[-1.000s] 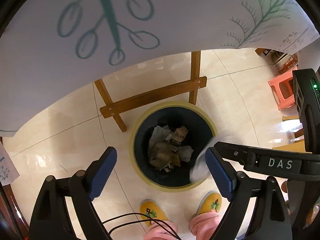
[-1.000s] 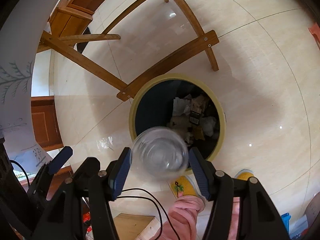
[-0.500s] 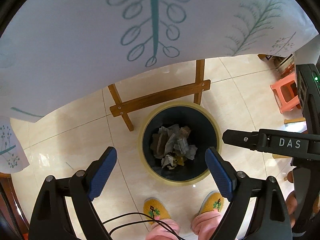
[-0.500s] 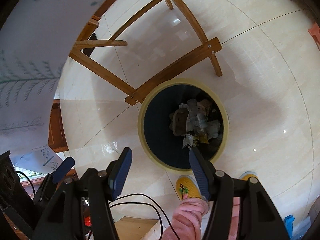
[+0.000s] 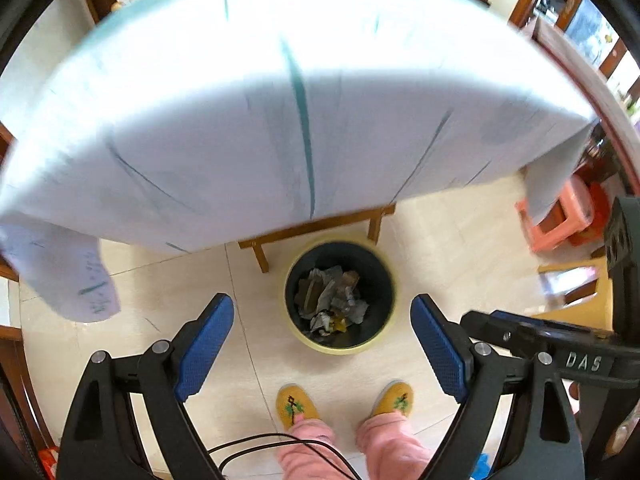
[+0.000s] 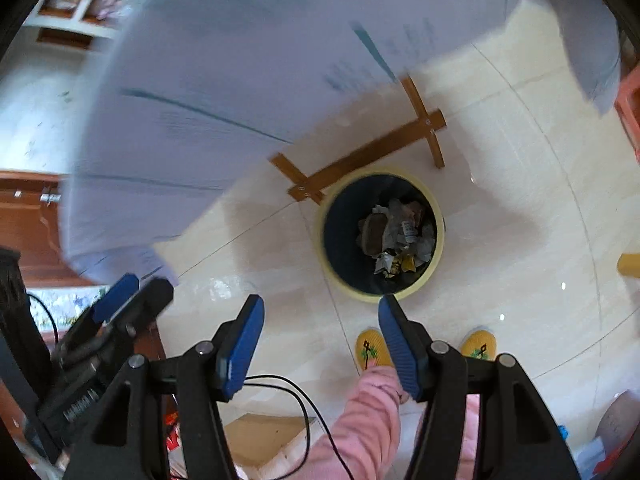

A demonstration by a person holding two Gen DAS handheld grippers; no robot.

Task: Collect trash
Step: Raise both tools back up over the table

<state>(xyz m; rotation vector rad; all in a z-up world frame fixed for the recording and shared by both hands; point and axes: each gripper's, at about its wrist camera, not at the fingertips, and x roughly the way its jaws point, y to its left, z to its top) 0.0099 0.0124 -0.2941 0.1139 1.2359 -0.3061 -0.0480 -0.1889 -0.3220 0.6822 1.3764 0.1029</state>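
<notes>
Below both tools, on the tiled floor (image 5: pixel 460 240), stands the round bin (image 5: pixel 394 300), dark inside with a pale yellow rim. It lies just below centre in the left wrist view and right of centre in the right wrist view. Crumpled paper and wrappers, the trash (image 5: pixel 330 300), fill its bottom; no loose piece shows on the visible floor. Judged from this, at least one load is already deposited. Whether more waits on the worktop (image 5: pixel 280 100) cannot be told, since its cloth-covered surface fills the upper half of each frame only as a blur.

Left tool (image 5: pixel 322 346): its blue pads stand wide apart at the lower edge of the frame, with nothing between them but floor and bin far below. Right tool (image 6: pixel 320 344): its pads stand at a moderate gap, likewise empty; the right-hand pad overlaps the near rim of the bin in the picture only, not by contact. Each tool also appears at the margin of the other's view, so the two are held near each other.

Both tools point steeply downward, high above the bin. The person's yellow slippers (image 5: pixel 296 404) and pink trouser legs (image 5: pixel 384 448) sit at the bottom centre, just in front of the bin.
</notes>
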